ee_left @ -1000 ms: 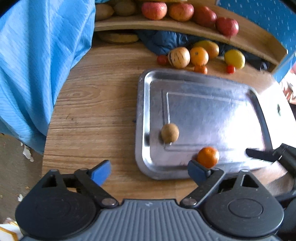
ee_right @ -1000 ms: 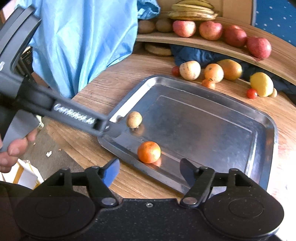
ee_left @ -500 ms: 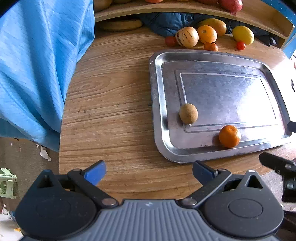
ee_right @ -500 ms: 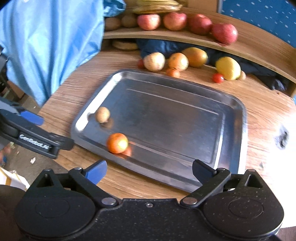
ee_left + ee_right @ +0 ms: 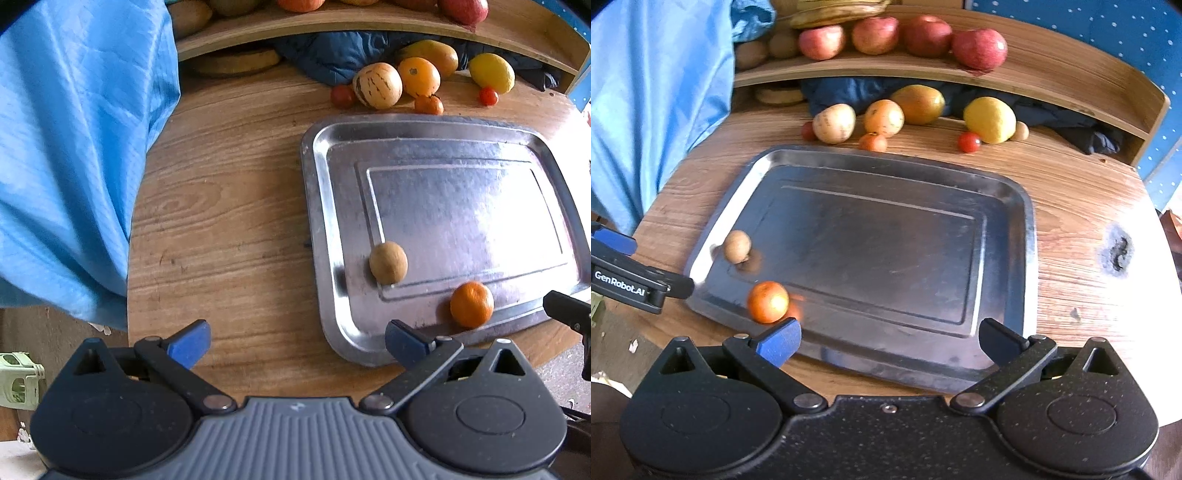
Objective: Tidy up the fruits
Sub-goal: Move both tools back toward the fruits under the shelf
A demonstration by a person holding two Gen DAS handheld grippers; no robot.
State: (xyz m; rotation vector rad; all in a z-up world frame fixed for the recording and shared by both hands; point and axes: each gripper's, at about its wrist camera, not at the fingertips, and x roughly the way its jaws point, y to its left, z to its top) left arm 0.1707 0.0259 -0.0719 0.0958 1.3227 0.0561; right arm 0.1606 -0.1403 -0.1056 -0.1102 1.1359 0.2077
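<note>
A metal tray (image 5: 443,127) (image 5: 1028,236) lies on the round wooden table. In it are a small brown fruit (image 5: 388,262) (image 5: 737,246) and an orange mandarin (image 5: 471,304) (image 5: 768,302), both near its front left corner. Loose fruits lie beyond the tray: a striped pale melon (image 5: 377,85) (image 5: 834,123), an orange (image 5: 419,76) (image 5: 884,118), a mango (image 5: 918,104), a lemon (image 5: 491,72) (image 5: 989,119) and small tomatoes (image 5: 969,141). My left gripper (image 5: 297,341) is open and empty at the table's front edge, left of the tray. My right gripper (image 5: 890,338) is open and empty over the tray's front rim.
A curved wooden shelf (image 5: 1052,74) at the back holds several apples (image 5: 979,48), bananas and brown fruits. A blue cloth (image 5: 74,147) hangs at the left. A dark blue cloth (image 5: 332,51) lies under the shelf. The left gripper's arm (image 5: 628,284) shows at the left edge.
Both grippers have pulled back from the tray and spread apart. The left one moved left, the right one moved right. The two fruits stay in the tray.
</note>
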